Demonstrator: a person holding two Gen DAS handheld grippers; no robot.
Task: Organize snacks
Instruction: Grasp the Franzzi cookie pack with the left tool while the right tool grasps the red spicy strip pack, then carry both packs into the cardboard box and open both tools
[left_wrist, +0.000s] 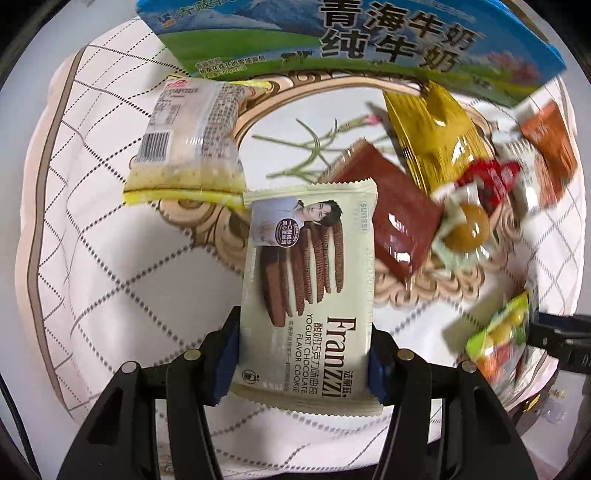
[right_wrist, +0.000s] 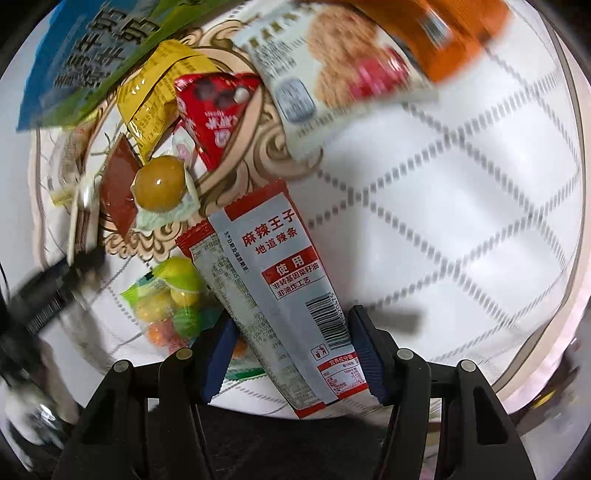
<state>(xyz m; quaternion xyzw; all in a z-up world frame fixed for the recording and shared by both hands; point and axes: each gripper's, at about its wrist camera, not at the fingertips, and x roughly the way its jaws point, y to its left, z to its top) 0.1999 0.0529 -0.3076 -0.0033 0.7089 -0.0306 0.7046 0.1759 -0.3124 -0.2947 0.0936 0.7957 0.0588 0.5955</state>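
Bright, even light; glare on brown sachet (left_wrist: 402, 221). Fisheye bend w/ dark corners. Motion blur at 3 o'clock left view, 9–12 o'clock right view.

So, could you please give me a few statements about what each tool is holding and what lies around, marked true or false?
1. The left tool grips a Franzzi cookie pack. True.
2. The right tool is empty. False: it is shut on a red-and-grey spicy strip pack.
3. A blue-and-green milk carton is at the far side. True.
4. The brown sachet is in the left tool. False: it lies beyond the cookie pack.
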